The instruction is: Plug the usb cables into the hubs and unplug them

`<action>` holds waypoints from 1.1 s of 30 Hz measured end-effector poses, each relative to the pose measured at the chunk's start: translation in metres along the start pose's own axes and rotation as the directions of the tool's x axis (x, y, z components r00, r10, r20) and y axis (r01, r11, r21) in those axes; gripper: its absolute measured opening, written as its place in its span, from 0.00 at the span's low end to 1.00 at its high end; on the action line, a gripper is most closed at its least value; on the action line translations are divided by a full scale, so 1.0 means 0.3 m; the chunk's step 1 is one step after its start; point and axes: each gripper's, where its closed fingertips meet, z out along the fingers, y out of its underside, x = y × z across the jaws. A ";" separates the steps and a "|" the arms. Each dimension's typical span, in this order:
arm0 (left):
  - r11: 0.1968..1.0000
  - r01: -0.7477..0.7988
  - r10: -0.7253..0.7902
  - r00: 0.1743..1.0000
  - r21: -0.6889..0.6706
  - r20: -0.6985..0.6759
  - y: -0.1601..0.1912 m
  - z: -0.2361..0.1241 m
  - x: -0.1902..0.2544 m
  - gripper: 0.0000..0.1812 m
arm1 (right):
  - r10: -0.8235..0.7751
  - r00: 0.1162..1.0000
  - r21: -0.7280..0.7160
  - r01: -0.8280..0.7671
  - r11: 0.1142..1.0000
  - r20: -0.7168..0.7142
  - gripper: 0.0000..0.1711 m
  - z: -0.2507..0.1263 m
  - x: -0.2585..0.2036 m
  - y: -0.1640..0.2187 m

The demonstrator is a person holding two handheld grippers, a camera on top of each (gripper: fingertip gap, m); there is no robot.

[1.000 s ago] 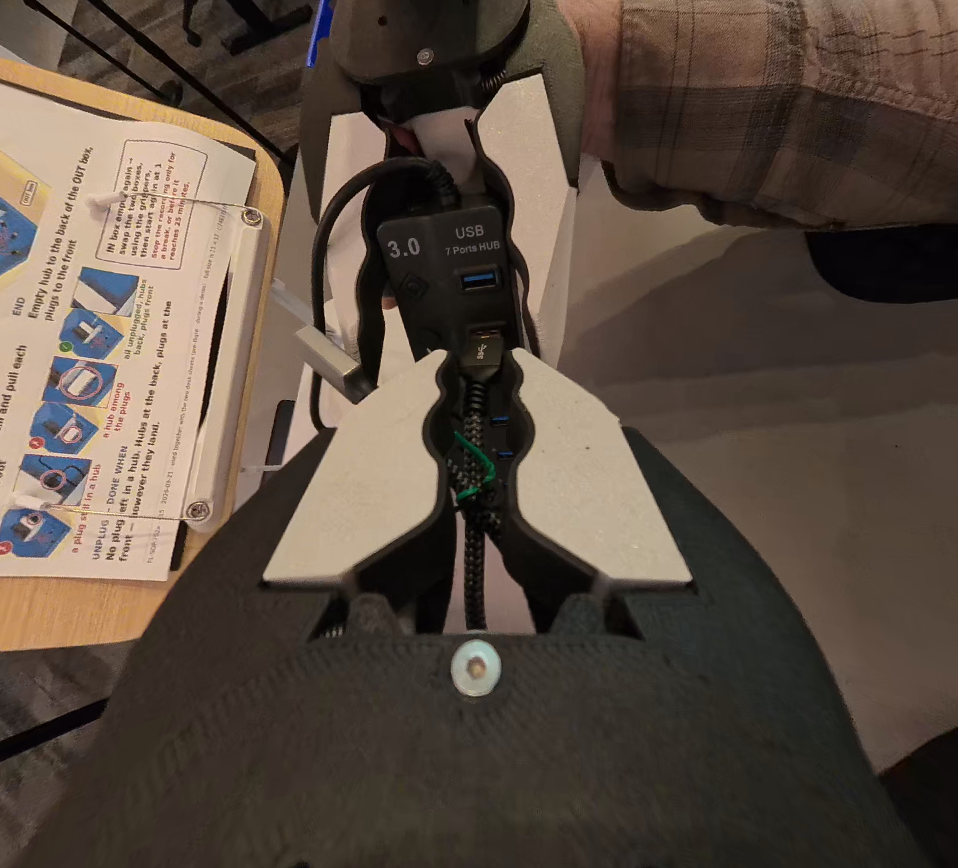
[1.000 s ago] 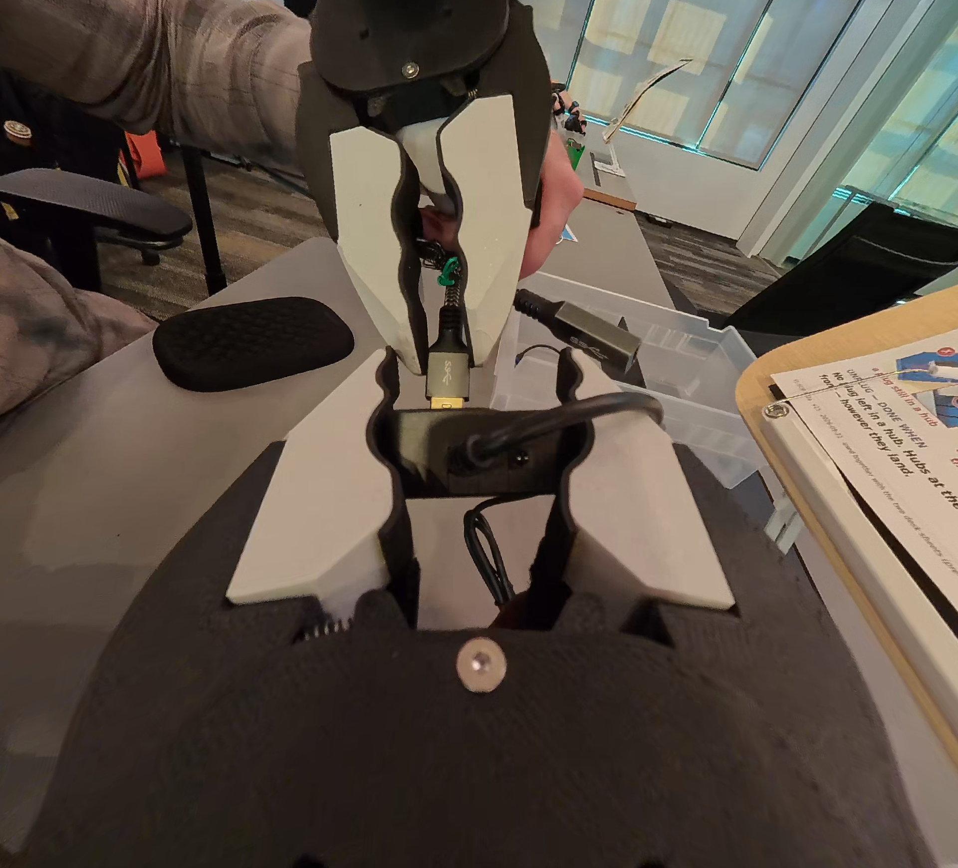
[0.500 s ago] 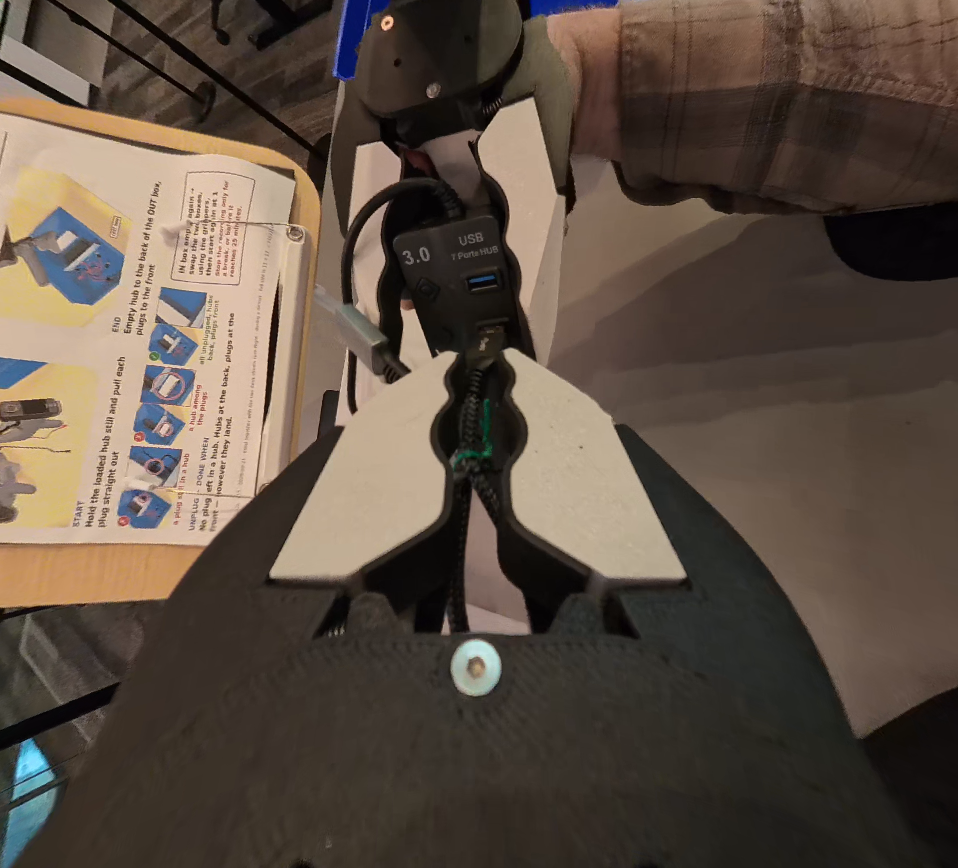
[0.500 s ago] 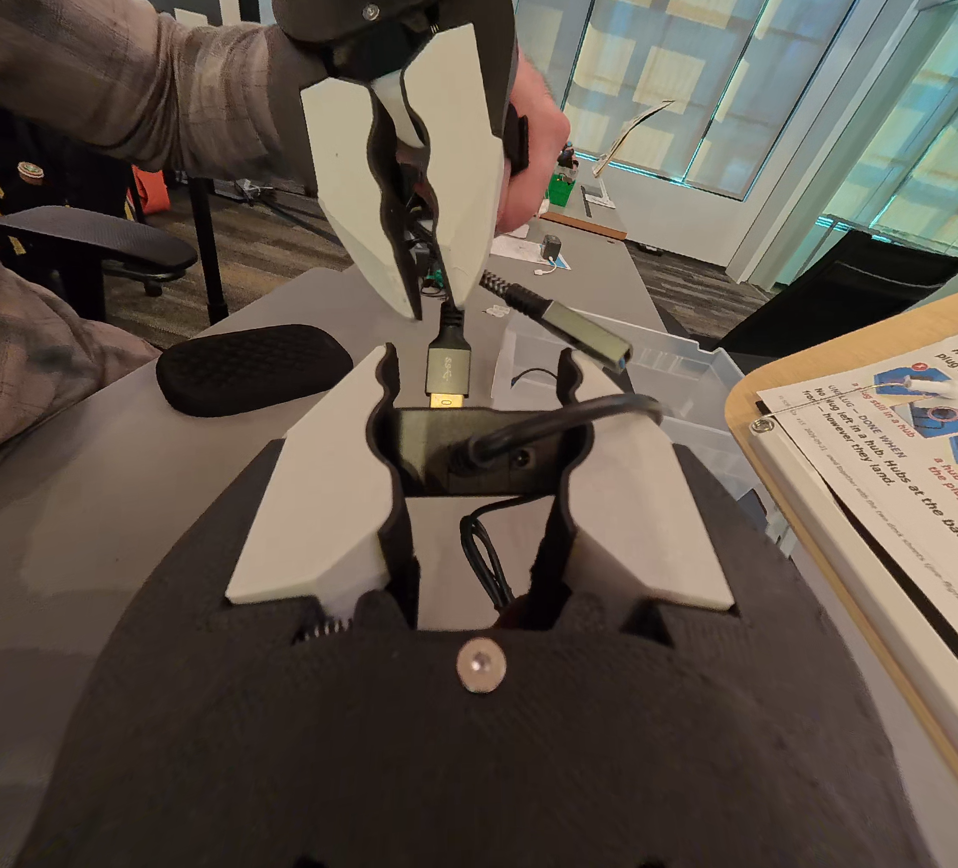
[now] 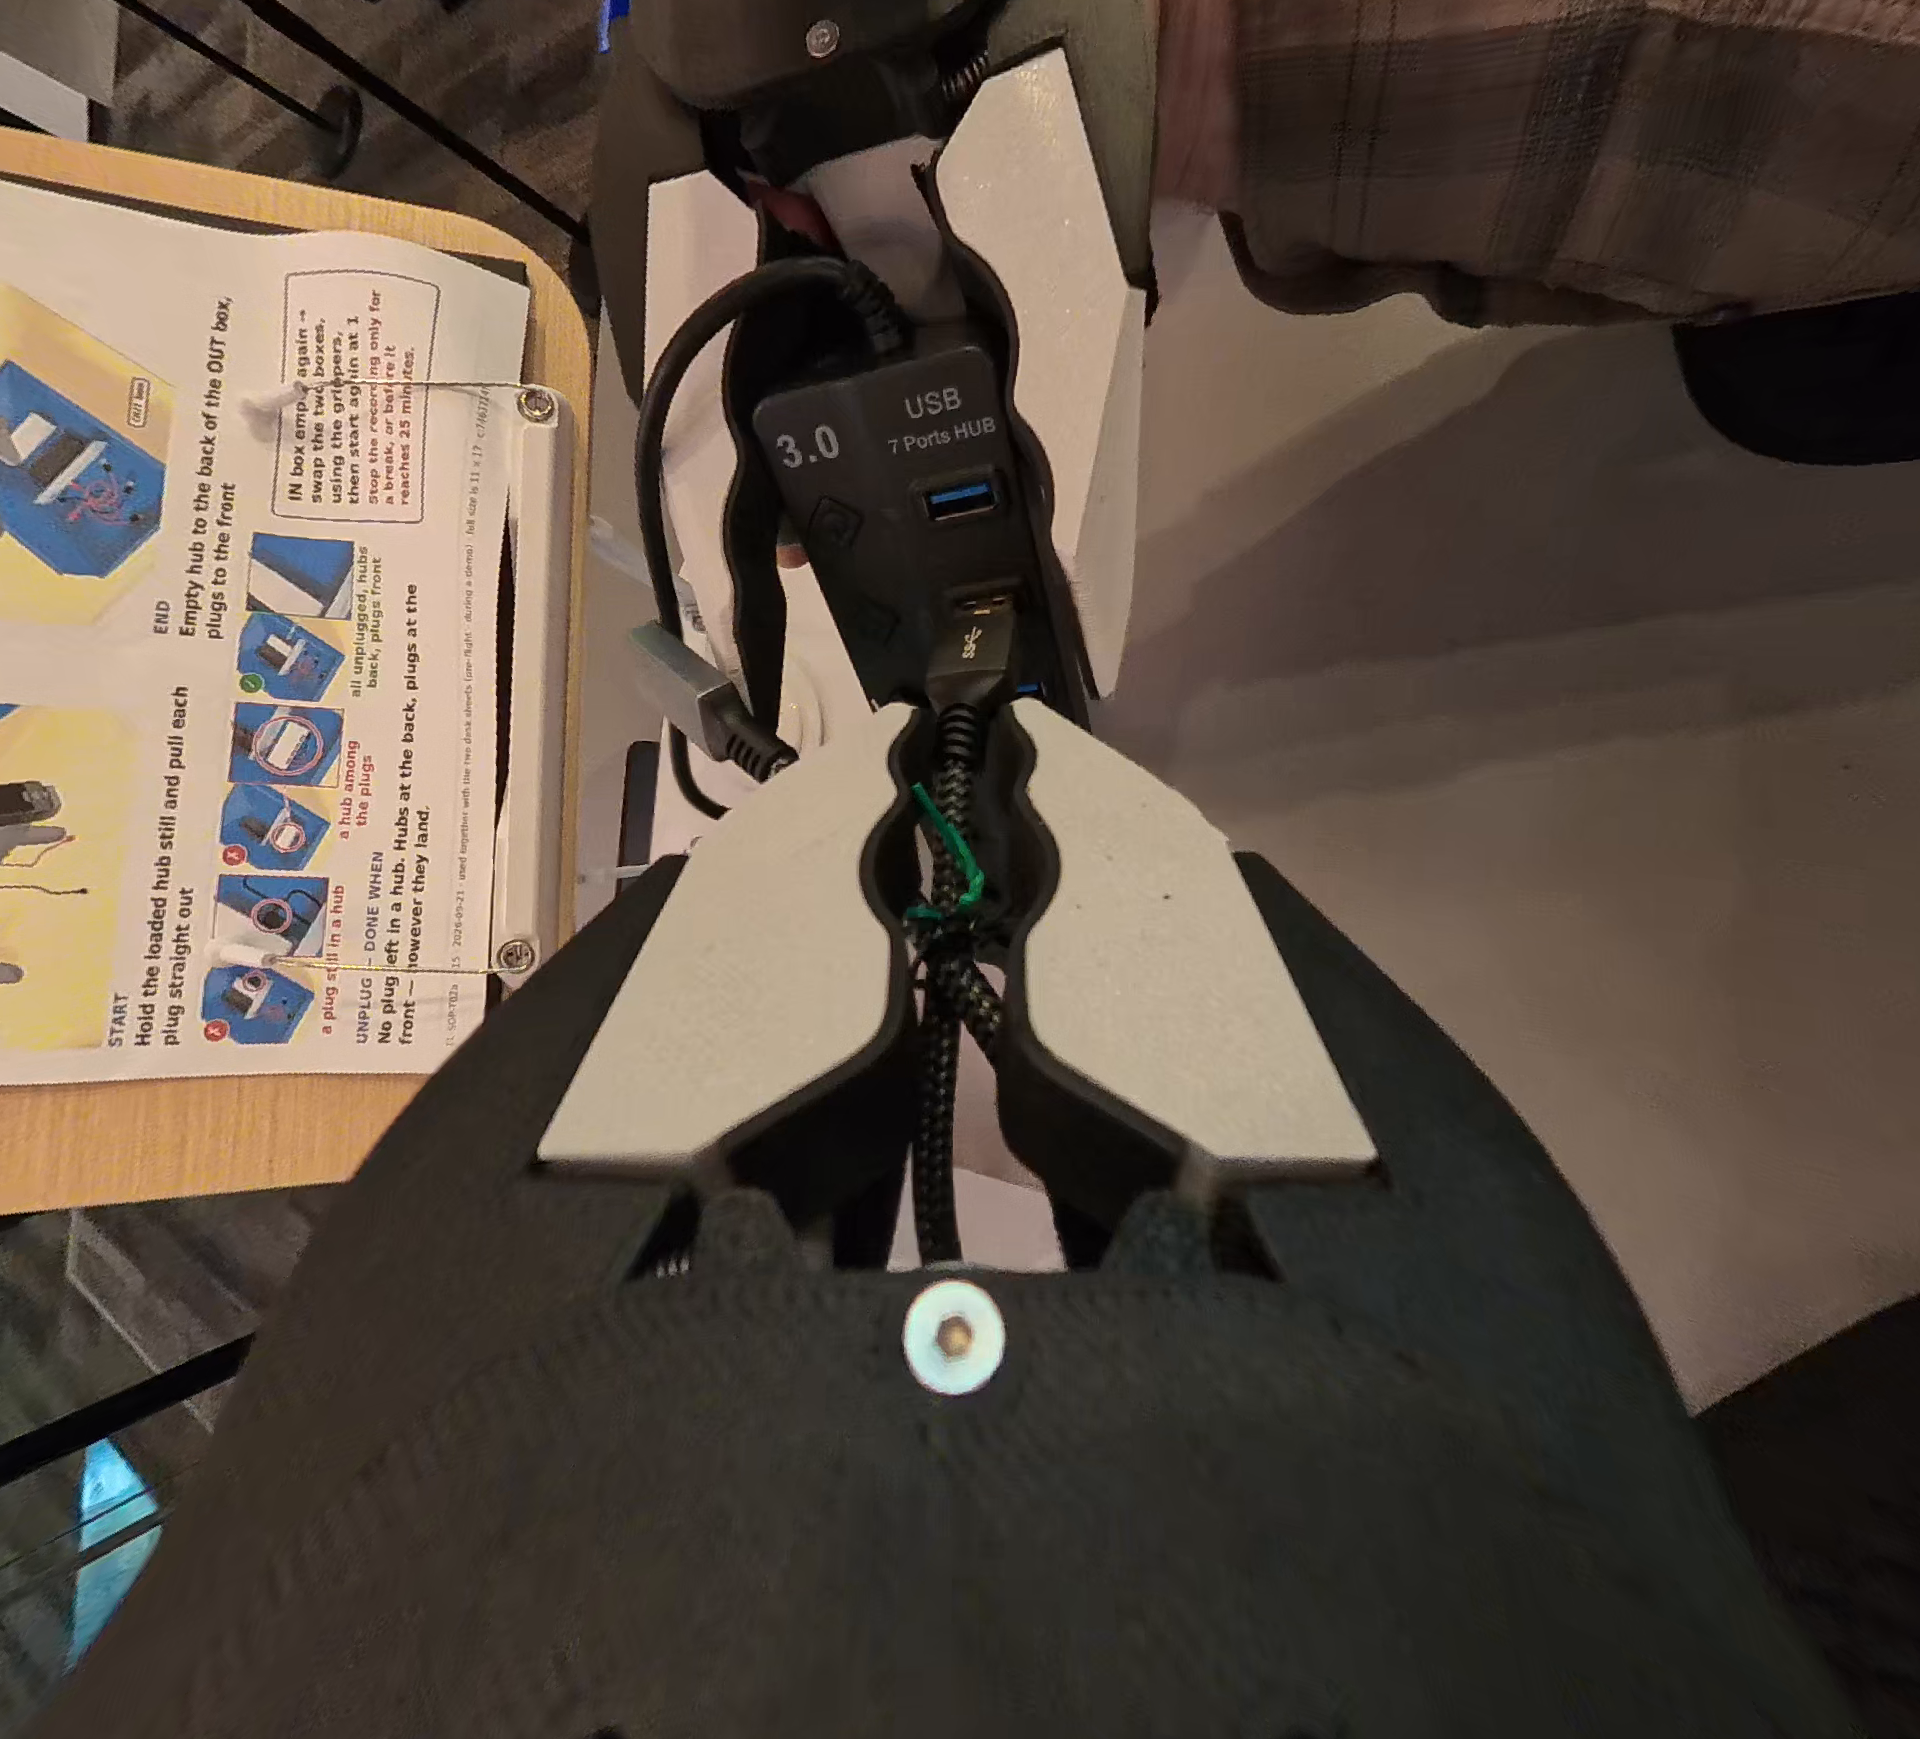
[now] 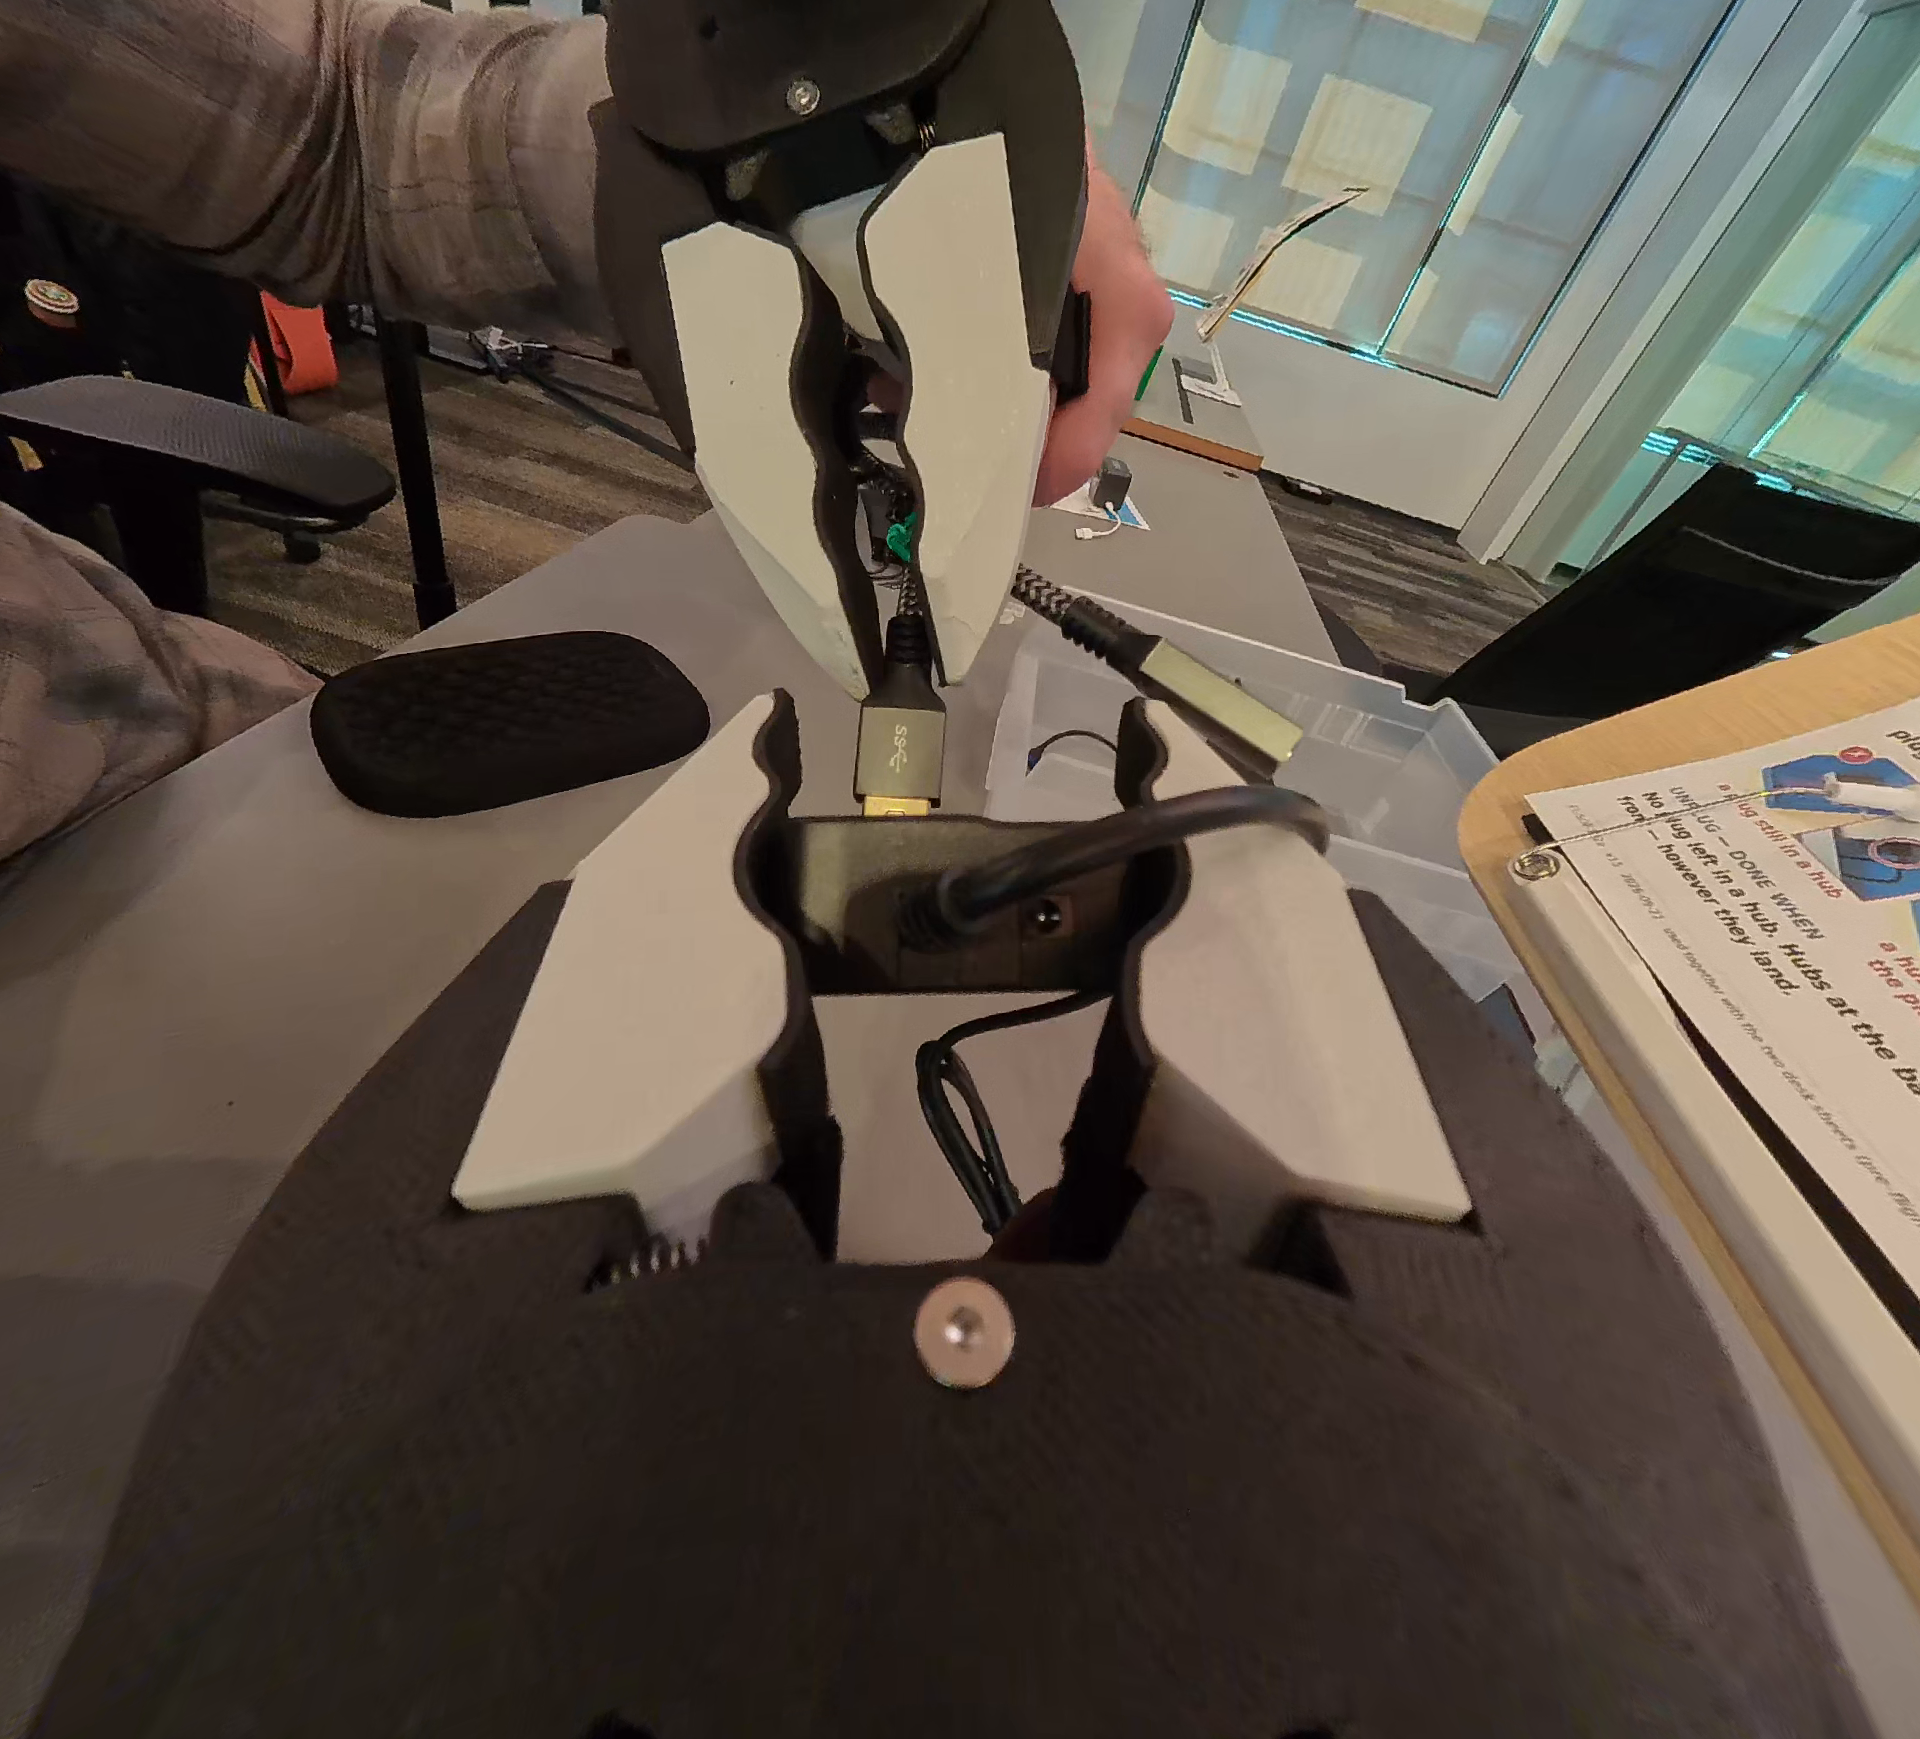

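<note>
Hub: the black hub [image 5: 914,526] sits upper centre of the left wrist view, pinched across its sides by the right gripper [image 6: 961,816]; in the right wrist view only its cabled end shows, mid-frame.
Plug: a grey plug [image 6: 900,751] stands on the hub's top face, gold tongue part-exposed, so it looks only partly seated in its port.
Left gripper: the left gripper [image 5: 961,733] has its jaws pressed on the braided cable [image 5: 951,858] just behind the plug, not on the plug body.
Progress: I judge this mid-step, either pushing in or pulling out; the frames alone do not say which. One blue port [image 5: 964,500] above the plug is empty; the other ports are hidden.
Loose end: a second plug [image 6: 1210,702] hangs free right of centre.
Left view only: the hub's port face, the green tie [image 5: 951,868] on the cable, and an instruction sheet [image 5: 260,650] at left.
Right view only: the gold tongue's gap, a clear bin [image 6: 1382,754] behind, and the hub's own black lead [image 6: 1143,822].
</note>
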 end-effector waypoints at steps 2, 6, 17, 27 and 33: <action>0.999 0.018 -0.018 1.000 0.034 0.012 -0.009 -0.001 -0.004 0.06 | -0.002 1.000 0.015 0.002 1.000 -0.008 0.35 -0.006 0.004 -0.010; 0.998 0.010 -0.014 0.997 0.054 0.082 -0.003 0.026 0.011 0.05 | -0.016 0.999 0.002 0.016 1.000 -0.036 0.35 -0.010 0.012 -0.019; 0.990 0.036 -0.051 0.993 0.135 0.108 -0.013 0.024 0.027 0.05 | 0.011 1.000 -0.022 -0.011 1.000 -0.014 0.35 -0.013 -0.005 -0.014; 0.963 0.085 -0.122 0.983 0.256 0.134 -0.034 -0.008 0.014 0.05 | 0.089 0.996 0.043 -0.089 0.995 -0.015 0.45 -0.024 0.014 -0.048; 0.976 0.037 -0.064 0.991 0.216 0.120 -0.026 0.000 0.031 0.05 | 0.098 0.995 -0.101 -0.100 0.990 -0.026 0.39 -0.032 -0.004 0.006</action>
